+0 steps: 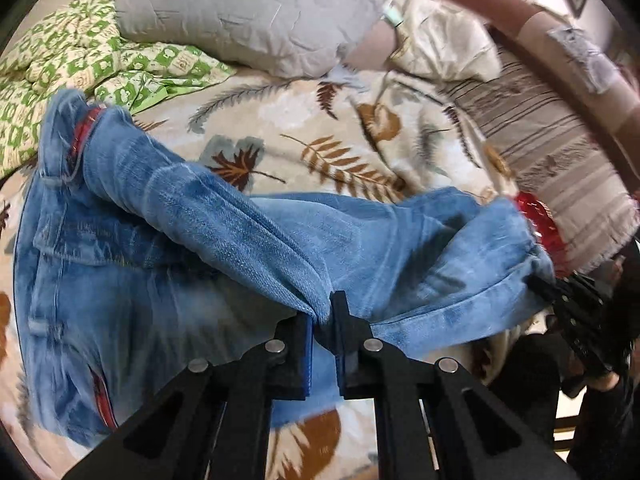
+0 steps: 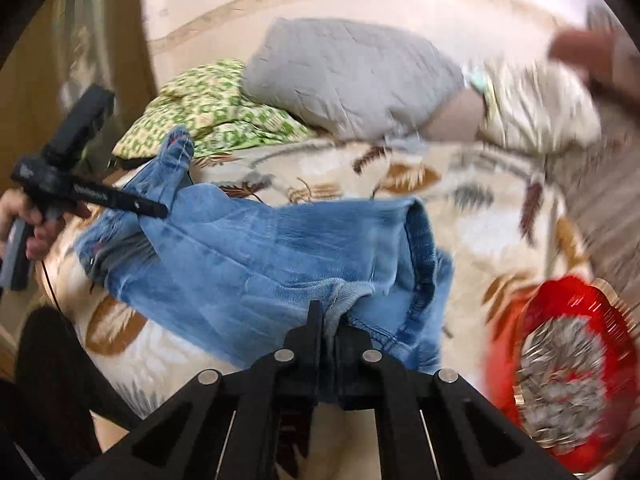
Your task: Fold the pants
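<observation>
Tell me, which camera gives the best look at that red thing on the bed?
The right wrist view: the red item fills its lower right, with a silvery centre, though blurred. The left wrist view shows only a red sliver behind the jeans.

A bed covered by a cream blanket [image 1: 304,128] printed with brown and grey leaves fills the scene. At its far side lie a grey quilted pillow [image 1: 248,12] and, left of it, a green-and-cream patterned quilt [image 1: 60,64]. A brown striped throw [image 1: 560,168] lies at right.
</observation>
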A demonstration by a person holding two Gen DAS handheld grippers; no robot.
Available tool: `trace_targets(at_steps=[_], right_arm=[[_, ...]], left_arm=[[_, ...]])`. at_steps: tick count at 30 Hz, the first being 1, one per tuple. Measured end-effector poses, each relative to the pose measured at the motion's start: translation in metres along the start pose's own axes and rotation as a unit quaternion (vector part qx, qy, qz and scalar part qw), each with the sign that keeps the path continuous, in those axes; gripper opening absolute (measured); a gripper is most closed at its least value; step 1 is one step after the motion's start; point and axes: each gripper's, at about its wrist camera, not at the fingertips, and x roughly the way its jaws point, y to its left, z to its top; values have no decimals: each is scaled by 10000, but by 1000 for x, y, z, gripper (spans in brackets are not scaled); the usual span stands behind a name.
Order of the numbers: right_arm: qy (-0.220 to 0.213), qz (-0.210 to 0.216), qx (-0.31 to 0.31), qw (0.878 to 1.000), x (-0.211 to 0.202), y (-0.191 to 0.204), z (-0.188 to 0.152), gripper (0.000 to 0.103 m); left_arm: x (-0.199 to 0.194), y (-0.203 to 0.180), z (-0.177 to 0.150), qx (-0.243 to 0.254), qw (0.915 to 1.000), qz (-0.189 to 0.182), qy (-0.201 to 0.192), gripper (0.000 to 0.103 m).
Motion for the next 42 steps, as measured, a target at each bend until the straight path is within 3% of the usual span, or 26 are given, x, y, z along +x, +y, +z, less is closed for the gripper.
trace_targets(at_steps=[4,9,14,15,16,17,18,19,20,21,22,26,29,34,37,39,42], right_arm=[[445,230,-111,9987,-4,17,-19,5],[1294,462,422,9896,15,20,-51,5],[1476,485,805,9846,19,14,-60,6],[1438,460,807,9852,16,13,-59,8],[1424,432,811,9855,14,13,-57,9],[1397,372,835,9860,10,12,-55,12],[1375,335,857,9862,8,10,-53,19],[1333,302,899,9865,4,8,-52,26],[1302,284,937,9866,1,7,-51,53],[1204,229,1059,9868,-5,3,-50,86],[1056,186,1207,9869,-11,0,-49,93],[645,389,1787,9810,-25,-18,-44,94],[553,450,2103,9750,-23,-27,-43,94],[426,542,2538,9648,-13,-35,-43,94],[324,517,2606,9635,-8,-36,-43,92],[315,506,2618,9633,-4,-37,-44,92],[377,538,2671,9614,4,-37,-47,88]], left_arm=[[16,4,-36,61,9997,183,173,9],[45,13,-61,-65,9984,299,479,9],[41,9,-64,-32,9986,369,375,14],[39,8,-64,-44,9985,403,363,25],[34,8,-67,-29,9985,412,348,44],[30,8,-68,-12,9987,396,325,55],[24,10,-73,4,9988,385,289,75],[14,11,-75,28,9991,379,196,80],[7,10,-75,57,9992,361,148,80],[0,10,-74,114,9992,353,116,80],[-8,11,-73,198,9991,361,70,80],[-34,-1,-52,895,9950,394,-190,84],[-38,-24,-29,1895,9805,339,-404,85],[-4,-66,7,3534,9349,241,-219,85],[25,-81,27,4018,9157,-14,114,85],[45,-89,37,4146,9088,-217,410,84],[67,-101,45,4363,8958,-416,744,74]])
